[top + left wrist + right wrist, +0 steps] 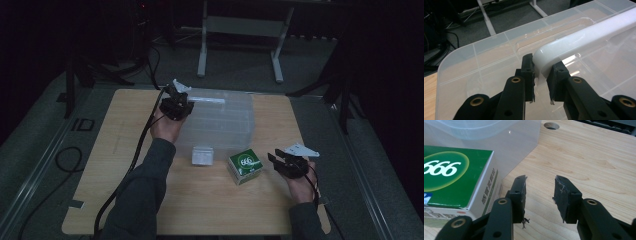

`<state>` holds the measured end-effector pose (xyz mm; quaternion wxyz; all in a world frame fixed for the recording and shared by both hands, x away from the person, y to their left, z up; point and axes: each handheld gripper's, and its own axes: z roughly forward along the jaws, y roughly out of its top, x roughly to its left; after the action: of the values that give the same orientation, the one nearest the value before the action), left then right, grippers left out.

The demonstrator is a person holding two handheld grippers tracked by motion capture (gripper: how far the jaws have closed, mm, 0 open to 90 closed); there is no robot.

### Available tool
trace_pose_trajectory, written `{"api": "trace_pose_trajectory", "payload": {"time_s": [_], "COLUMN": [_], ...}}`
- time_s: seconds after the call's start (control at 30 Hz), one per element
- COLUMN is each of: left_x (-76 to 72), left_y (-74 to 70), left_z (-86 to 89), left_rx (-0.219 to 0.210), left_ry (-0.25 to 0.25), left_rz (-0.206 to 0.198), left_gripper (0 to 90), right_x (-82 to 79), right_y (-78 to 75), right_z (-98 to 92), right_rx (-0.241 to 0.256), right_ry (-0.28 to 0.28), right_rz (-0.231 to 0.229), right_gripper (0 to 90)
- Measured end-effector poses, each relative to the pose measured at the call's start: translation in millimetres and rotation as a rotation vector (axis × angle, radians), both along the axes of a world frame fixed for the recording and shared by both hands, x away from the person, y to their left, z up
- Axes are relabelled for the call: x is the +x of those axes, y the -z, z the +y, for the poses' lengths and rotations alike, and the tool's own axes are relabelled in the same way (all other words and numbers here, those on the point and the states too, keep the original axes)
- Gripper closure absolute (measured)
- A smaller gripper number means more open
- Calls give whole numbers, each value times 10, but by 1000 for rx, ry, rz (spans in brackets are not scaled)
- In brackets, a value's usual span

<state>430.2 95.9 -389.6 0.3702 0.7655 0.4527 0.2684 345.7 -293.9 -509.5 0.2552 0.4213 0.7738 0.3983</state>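
Left gripper clamps its jaws on the white handle atop the clear bin's lid, far left corner. Right gripper hangs parted, empty, just right of the green box.

Box: cut off by my right view's left edge.
Handle: end behind my left jaws.
Latch print: too small.

Dim lab or test room. Light wooden table with rounded corners stands on grey carpet floor. White metal desk frame behind; black cables trail across the floor.
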Motion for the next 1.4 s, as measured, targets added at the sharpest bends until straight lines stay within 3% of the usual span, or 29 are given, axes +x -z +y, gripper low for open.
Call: {"api": "trace_pose_trajectory", "payload": {"time_s": [1.07,1.4], "left_x": [-228,-243], "left_y": [-10,-7], "left_z": [-2,-23], "left_rx": [3,0], "left_ry": [13,-9], "left_rz": [8,6], "left_gripper": [771,771], "right_x": [-8,-8], "right_y": [32,27], "right_z": [15,21], "right_rx": [-11,-12], "right_ry": [-8,-12], "right_rz": [6,6], "right_gripper": [612,610]}}
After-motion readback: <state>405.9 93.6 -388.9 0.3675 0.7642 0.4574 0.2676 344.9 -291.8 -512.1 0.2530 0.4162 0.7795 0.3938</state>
